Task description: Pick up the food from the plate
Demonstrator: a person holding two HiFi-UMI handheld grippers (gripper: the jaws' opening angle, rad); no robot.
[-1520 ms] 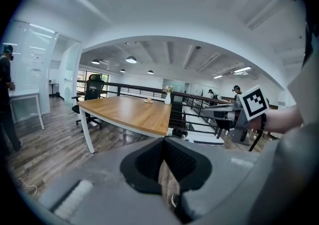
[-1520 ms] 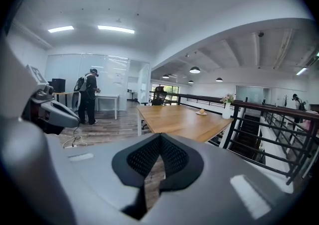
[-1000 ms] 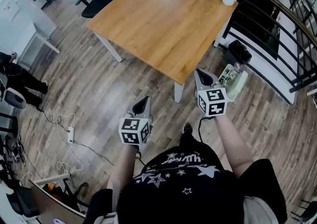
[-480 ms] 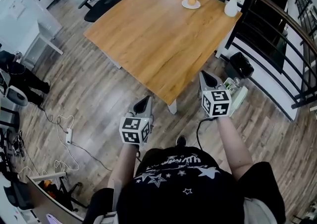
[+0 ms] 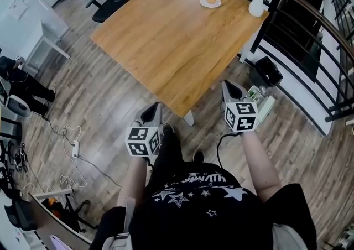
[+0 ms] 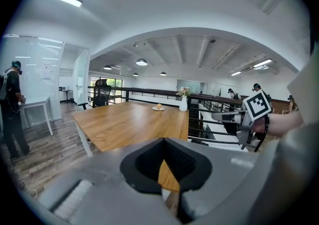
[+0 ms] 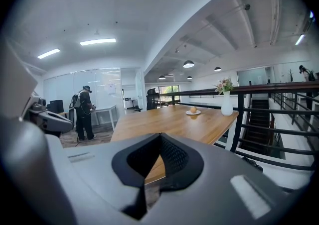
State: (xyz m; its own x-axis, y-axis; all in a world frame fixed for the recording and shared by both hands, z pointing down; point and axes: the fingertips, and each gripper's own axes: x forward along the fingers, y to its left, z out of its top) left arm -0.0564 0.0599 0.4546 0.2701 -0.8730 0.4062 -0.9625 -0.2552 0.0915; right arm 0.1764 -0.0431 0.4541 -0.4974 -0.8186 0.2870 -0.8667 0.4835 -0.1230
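Left gripper has neared the square wooden table.

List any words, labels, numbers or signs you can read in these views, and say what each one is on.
No text reads clearly in any view.
Black shirt: white lettering among stars, too stylised and small to read.
Left gripper and right gripper: black-and-white square markers on their cubes, no letters or numbers.
Sheet on the glass wall: too small to read.
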